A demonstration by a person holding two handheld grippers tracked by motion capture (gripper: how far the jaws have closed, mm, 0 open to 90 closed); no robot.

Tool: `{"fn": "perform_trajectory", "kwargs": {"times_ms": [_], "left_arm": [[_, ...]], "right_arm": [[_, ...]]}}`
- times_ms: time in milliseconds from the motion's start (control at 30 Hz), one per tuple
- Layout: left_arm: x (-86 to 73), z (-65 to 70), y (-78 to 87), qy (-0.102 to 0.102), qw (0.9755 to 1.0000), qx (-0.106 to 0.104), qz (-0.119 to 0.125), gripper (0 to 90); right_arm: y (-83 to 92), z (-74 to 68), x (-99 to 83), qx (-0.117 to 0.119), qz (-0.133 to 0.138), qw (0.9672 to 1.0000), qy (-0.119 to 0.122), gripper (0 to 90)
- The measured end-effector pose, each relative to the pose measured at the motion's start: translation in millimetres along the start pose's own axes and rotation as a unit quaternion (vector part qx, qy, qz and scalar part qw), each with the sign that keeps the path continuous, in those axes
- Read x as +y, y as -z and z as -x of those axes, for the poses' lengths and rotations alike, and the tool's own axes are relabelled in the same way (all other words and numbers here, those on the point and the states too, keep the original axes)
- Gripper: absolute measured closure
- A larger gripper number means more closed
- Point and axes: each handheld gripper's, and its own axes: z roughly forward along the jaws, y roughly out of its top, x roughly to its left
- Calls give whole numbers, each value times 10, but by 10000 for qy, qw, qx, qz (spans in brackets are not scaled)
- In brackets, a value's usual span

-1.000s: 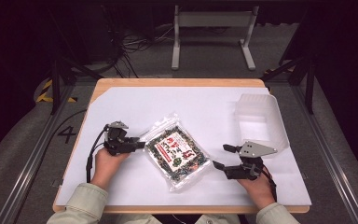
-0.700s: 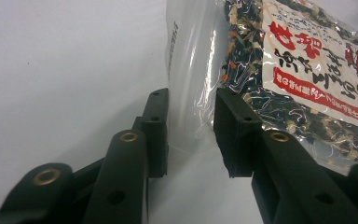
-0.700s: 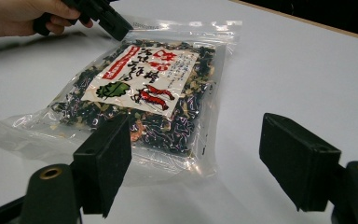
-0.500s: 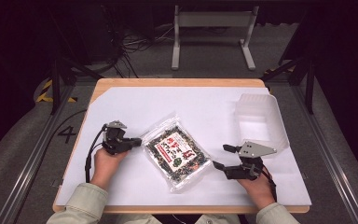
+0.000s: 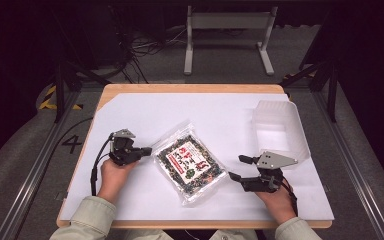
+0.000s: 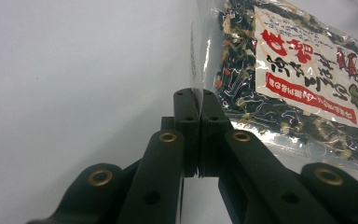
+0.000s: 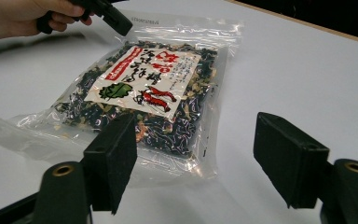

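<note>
Two tongs work one sealed clear packet of dried seaweed mix, which lies flat on the white-covered table, in the middle of it. The left tongs stand at the packet's left edge; the left gripper view shows their jaws pressed together on the clear seal strip of the packet, so they hold its edge. These jaws have just been closing; one second ago they stood apart at the same edge. The right tongs sit just off the packet's near right corner, jaws moderately apart and holding nothing, with the packet ahead of them. They have just narrowed a little, with nothing between the pads. Neither hand has shifted place since the earlier frame, and the packet lies as before. An empty translucent plastic tub stands well to the right of the packet.

Judgement: the step in hand is securing the packet for a lift. To do it well, keep the left grip on the seal strip only, bring the right tongs onto the opposite border, and raise both ends evenly so the film does not tear or slip.
</note>
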Motion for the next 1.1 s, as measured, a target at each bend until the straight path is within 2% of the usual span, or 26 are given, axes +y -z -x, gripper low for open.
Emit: {"fn": "perform_trajectory", "kwargs": {"times_ms": [200, 233, 367, 467, 500, 533, 633, 667, 767, 867, 900, 967, 1033, 1100], "left_arm": [[75, 56, 152, -93, 9990, -169, 404, 890], [96, 75, 186, -158, 9987, -161, 463, 889], [159, 186, 336, -315, 9956, -125, 879, 890], [198, 255, 424, -432, 9934, -73, 1062, 891], [198, 255, 424, -432, 9934, -73, 1062, 891], [226, 315, 482, -481, 9914, -109, 1208, 891], [264, 403, 550, -575, 9886, -144, 1380, 892], [264, 403, 550, -575, 9886, -144, 1380, 892], [305, 498, 610, -730, 9860, -151, 1494, 892], [339, 610, 670, -894, 9823, -126, 1640, 892], [339, 610, 670, -894, 9823, -126, 1640, 892], [368, 692, 726, -994, 9795, -179, 1741, 892], [372, 715, 738, -987, 9790, -207, 1771, 892], [397, 781, 782, -1101, 9763, -217, 1852, 892]], "right_arm": [[3, 25, 21, 202, -123, 9997, -71, 447], [7, 28, 27, 218, -137, 9996, -83, 459], [31, 42, 55, 212, -129, 9996, -110, 478], [55, 45, 77, 177, -100, 9997, -106, 477], [55, 45, 77, 177, -100, 9997, -106, 477], [71, 42, 90, 172, -64, 9998, -115, 477], [86, 41, 106, 163, -34, 9998, -108, 478], [86, 41, 106, 163, -34, 9998, -108, 478], [107, 34, 134, 164, 17, 9998, -100, 481], [130, 26, 160, 173, 42, 9998, -102, 489], [137, 21, 168, 171, 65, 9998, -107, 489], [150, 14, 188, 158, 104, 9998, -83, 486], [156, 7, 204, 151, 135, 9998, -72, 480], [163, -3, 232, 181, 176, 9997, -68, 450]]}}
